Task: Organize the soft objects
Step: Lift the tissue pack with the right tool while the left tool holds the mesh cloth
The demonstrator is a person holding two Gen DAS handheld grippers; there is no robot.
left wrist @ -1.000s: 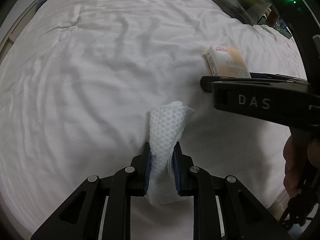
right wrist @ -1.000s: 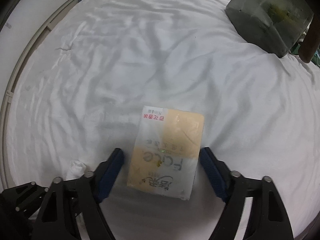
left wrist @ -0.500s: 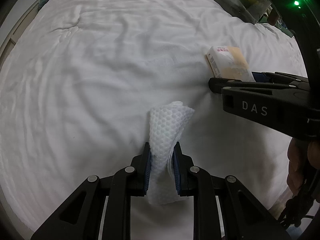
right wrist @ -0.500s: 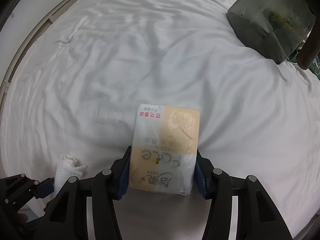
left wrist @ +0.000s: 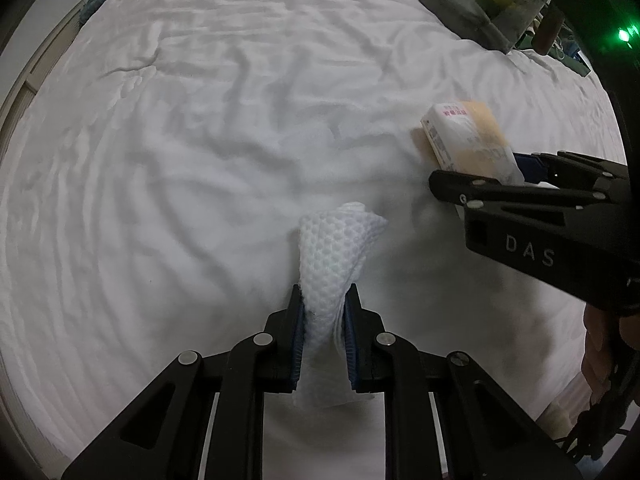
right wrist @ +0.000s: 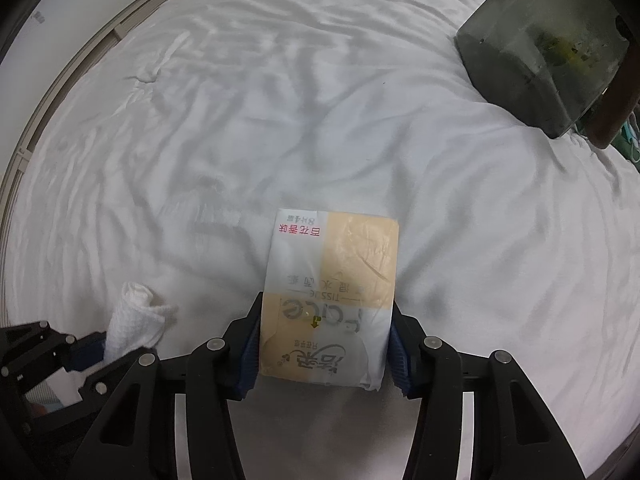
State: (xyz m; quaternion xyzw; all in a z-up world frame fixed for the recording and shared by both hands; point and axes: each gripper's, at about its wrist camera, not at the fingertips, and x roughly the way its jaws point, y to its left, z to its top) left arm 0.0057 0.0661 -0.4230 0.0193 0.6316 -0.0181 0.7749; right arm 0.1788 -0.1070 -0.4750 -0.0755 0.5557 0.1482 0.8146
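"DAS" on right gripper [left wrist: 532, 178]; "TISSUE" on tissue pack [right wrist: 332, 272]

White rumpled bed sheet [right wrist: 280, 100] spreads ahead of both grippers; a dark grey box [right wrist: 536, 52] sits on it, far ahead, right.

Right wrist view: tissue pack [right wrist: 330, 300] lay on the bed [right wrist: 280, 100], lower centre; rolled cloth [right wrist: 136, 316] to its left, lower left; grey box [right wrist: 536, 40] upper right.

Grippers: two, left gripper [left wrist: 323, 308] and right gripper [right wrist: 320, 320]
Rolled white cloths [left wrist: 332, 256]: one
Tissue packs [right wrist: 332, 300]: one
Grey boxes [right wrist: 536, 48]: one, far right corner of the bed
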